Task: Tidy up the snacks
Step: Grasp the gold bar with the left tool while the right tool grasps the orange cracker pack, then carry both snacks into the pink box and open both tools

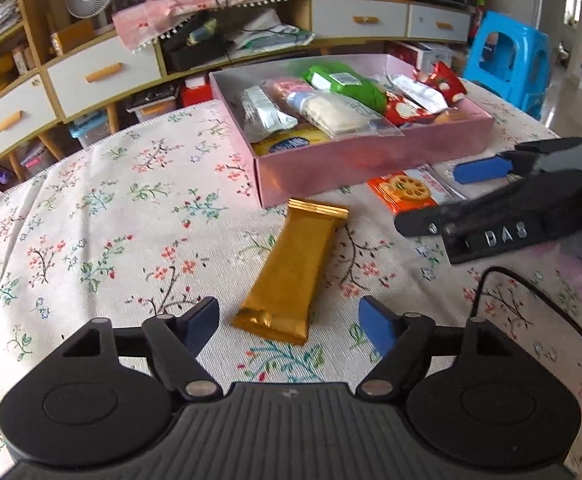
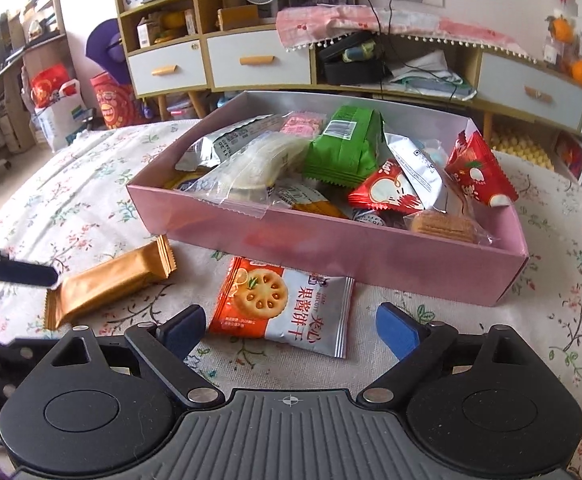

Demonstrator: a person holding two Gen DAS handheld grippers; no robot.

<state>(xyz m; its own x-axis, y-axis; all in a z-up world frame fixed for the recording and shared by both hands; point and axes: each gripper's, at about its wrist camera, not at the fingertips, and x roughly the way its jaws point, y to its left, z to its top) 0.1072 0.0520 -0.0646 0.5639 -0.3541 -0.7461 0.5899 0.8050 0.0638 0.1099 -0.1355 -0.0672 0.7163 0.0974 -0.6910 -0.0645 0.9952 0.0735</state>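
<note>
A gold snack bar (image 1: 293, 270) lies on the flowered tablecloth in front of a pink box (image 1: 371, 160). My left gripper (image 1: 289, 320) is open around the bar's near end, and the pads do not touch it. An orange and silver biscuit packet (image 2: 283, 306) lies flat before the pink box (image 2: 371, 256). Low over that packet, my right gripper (image 2: 291, 330) is open with a finger on each side of the packet's near edge. The right view also shows the gold snack bar (image 2: 111, 280) at the left, with a left fingertip (image 2: 25, 274) beside it.
The pink box holds several wrapped snacks, among them a green pack (image 2: 347, 144) and red packets (image 2: 479, 172). A black cable (image 1: 531, 300) trails over the cloth at the right. Behind the table stand drawers and shelves (image 1: 103, 76) and a blue plastic stool (image 1: 507, 60).
</note>
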